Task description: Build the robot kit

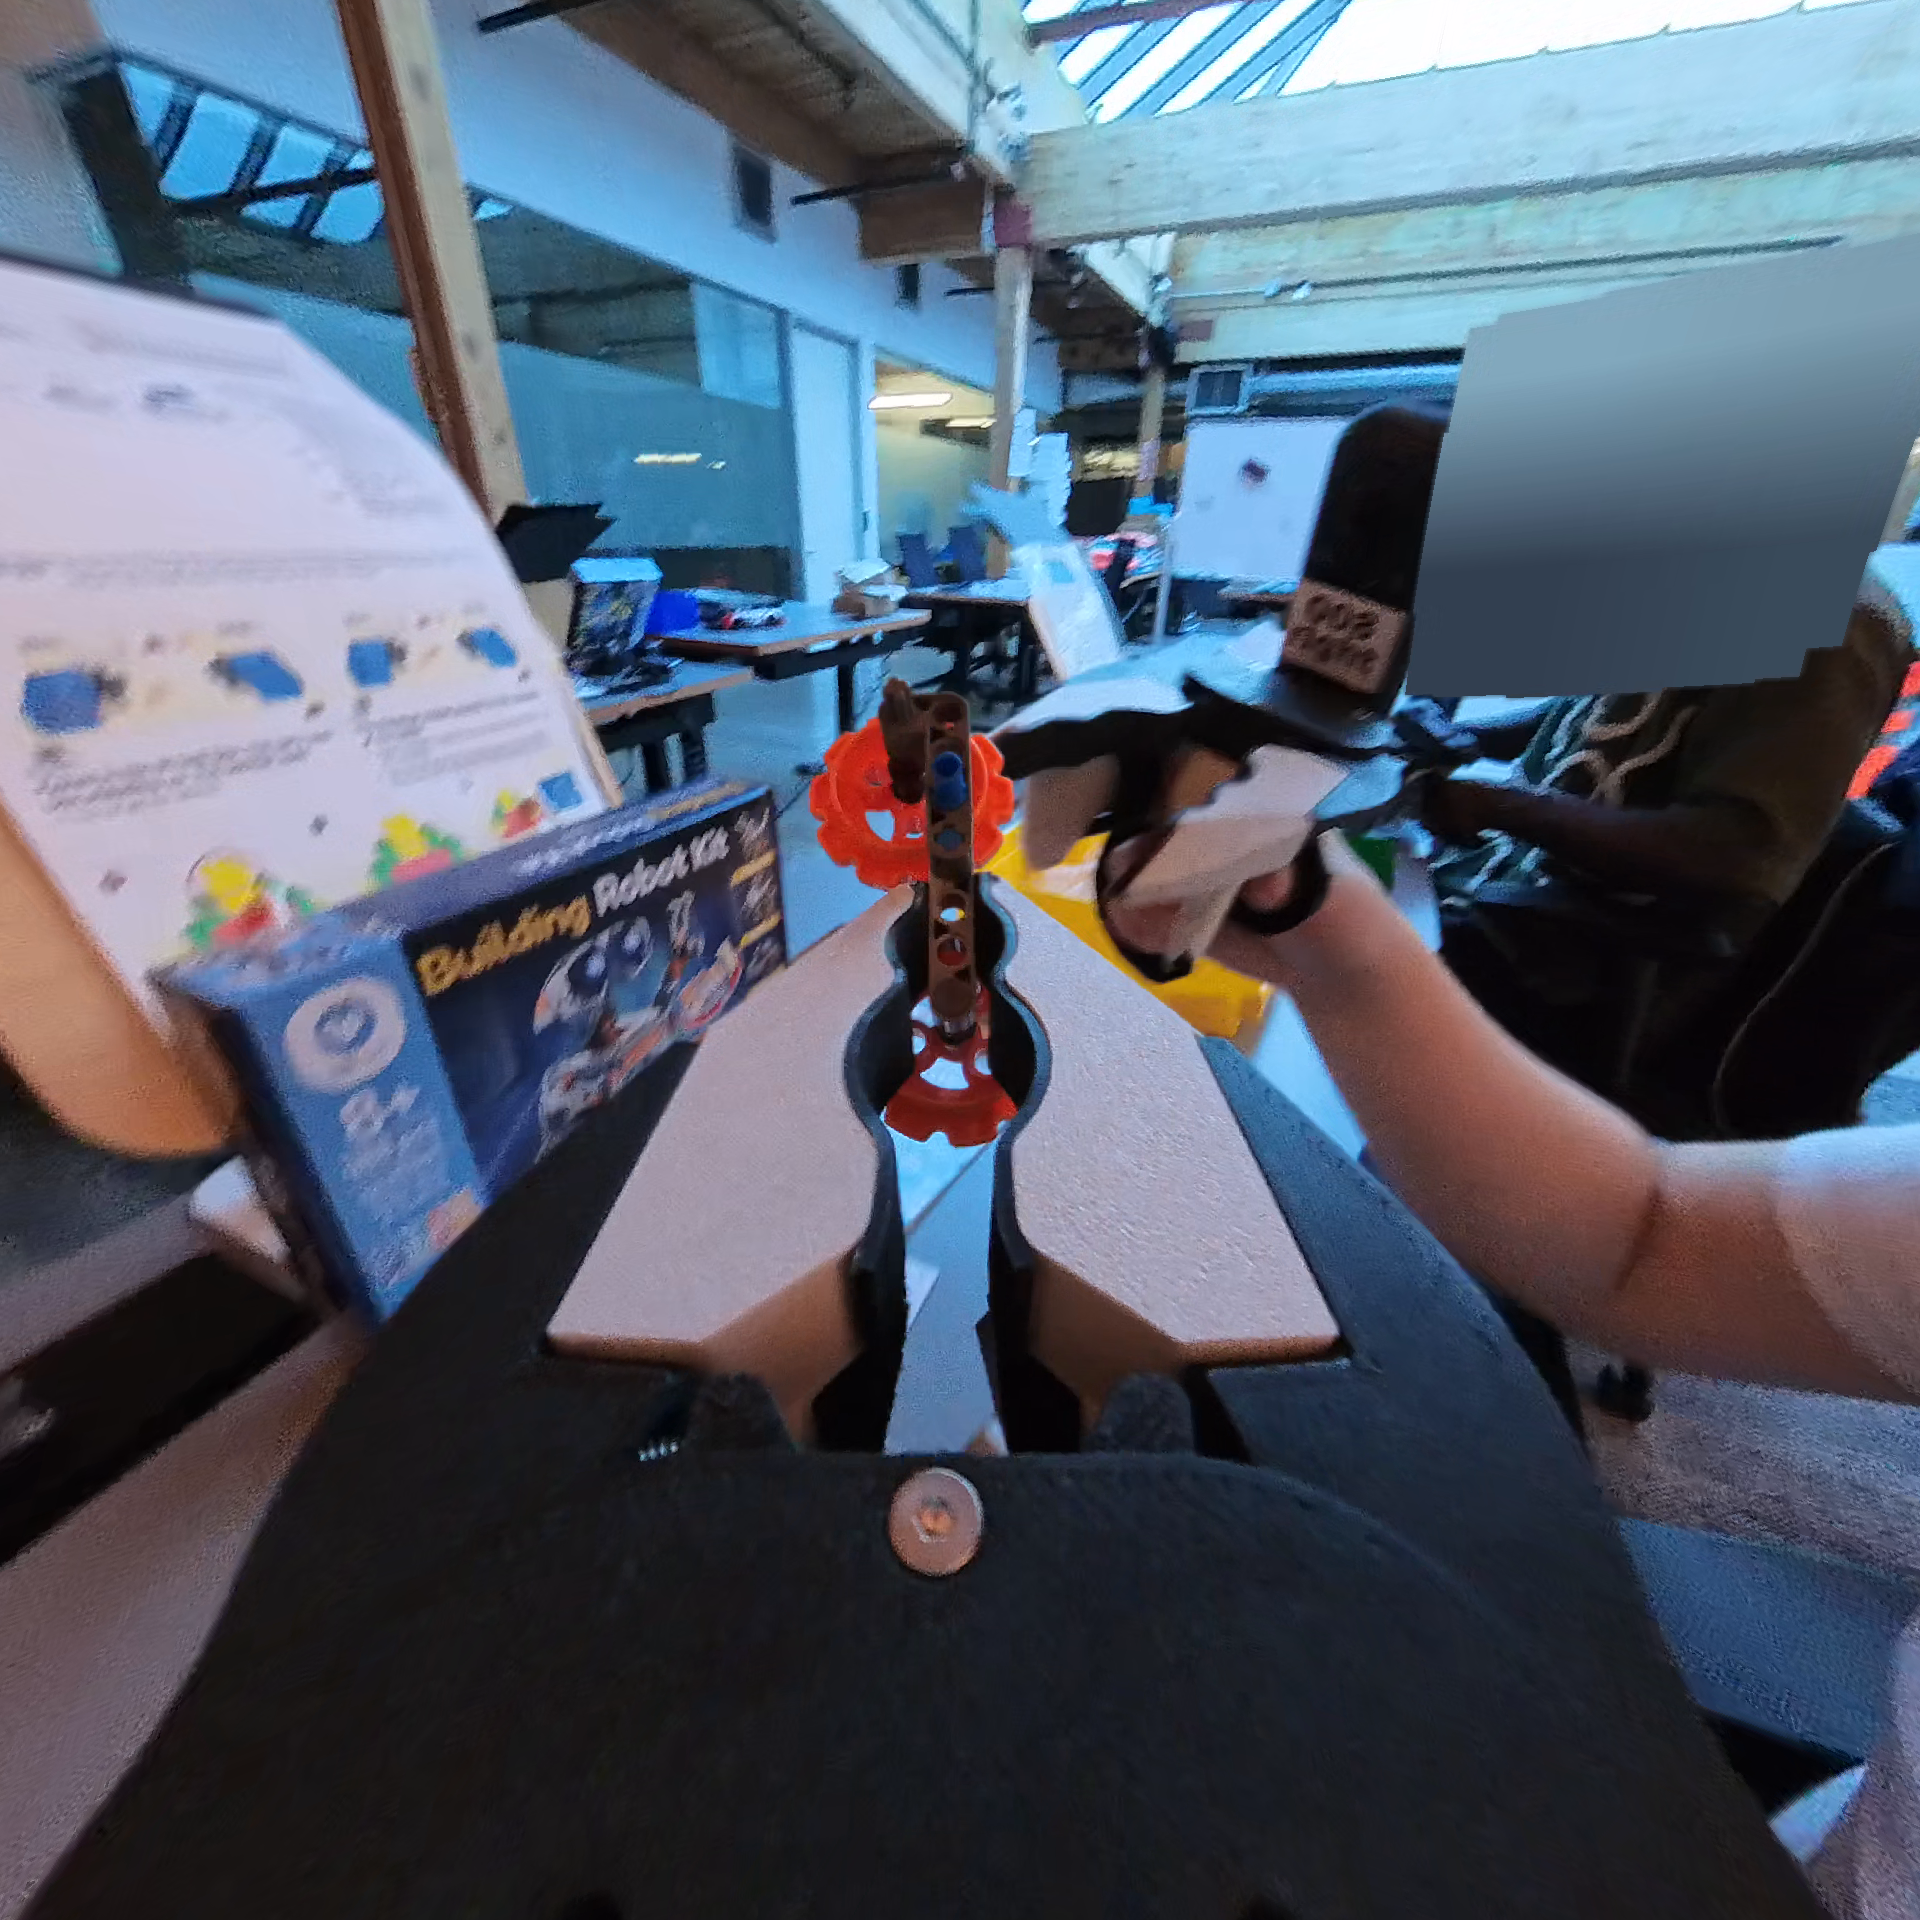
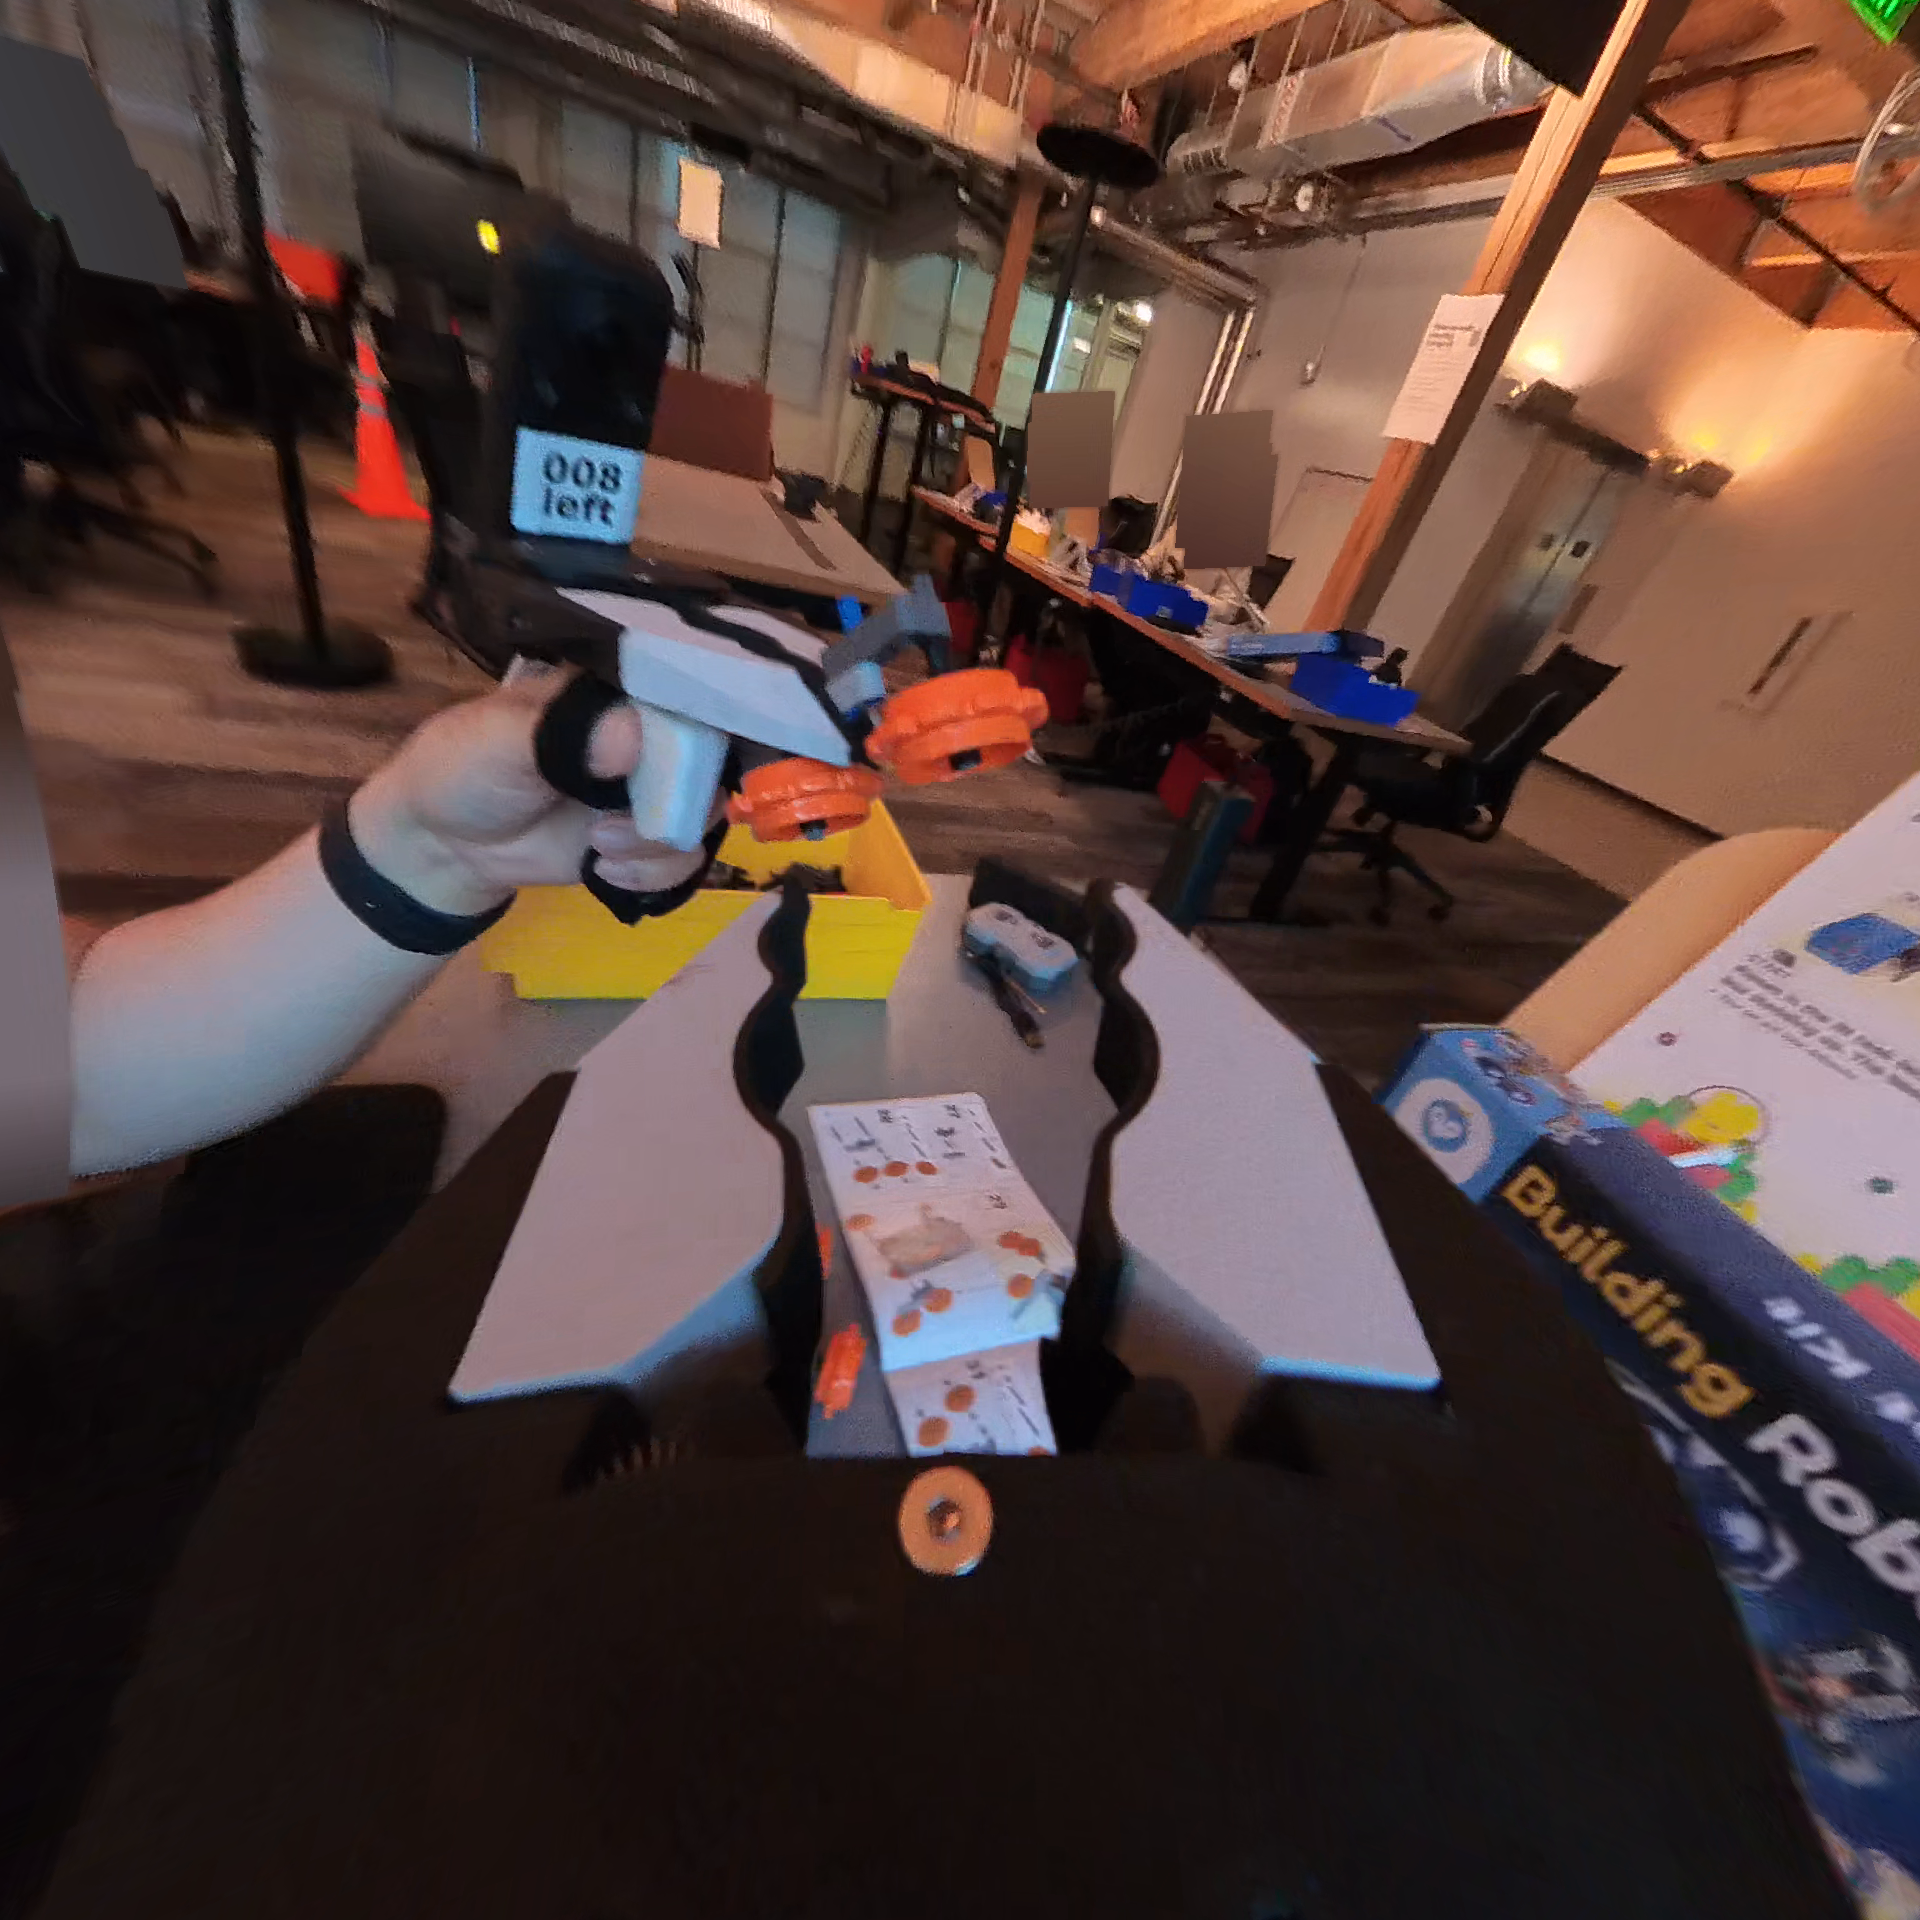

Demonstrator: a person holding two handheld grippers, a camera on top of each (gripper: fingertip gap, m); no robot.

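My left gripper (image 1: 951, 894) is shut on a brown perforated beam (image 1: 948, 831) and holds it up in the air. The beam carries two orange toothed wheels (image 1: 904, 805), one beyond the fingertips and one (image 1: 948, 1091) between the fingers, and a blue pin. The right wrist view shows this left gripper (image 2: 831, 707) from the side with both orange wheels (image 2: 956, 722). My right gripper (image 2: 945, 914) is open and empty above the table. Beneath it lie a folded instruction booklet (image 2: 945, 1236) and a small orange part (image 2: 840, 1371). It also shows in the left wrist view (image 1: 1143, 790).
A yellow bin (image 2: 727, 945) stands on the grey table (image 2: 914, 1039), with a small grey and blue part (image 2: 1023, 951) beside it. A blue kit box (image 1: 499, 1039) leans in front of a large propped instruction sheet (image 1: 208, 623). A person sits behind.
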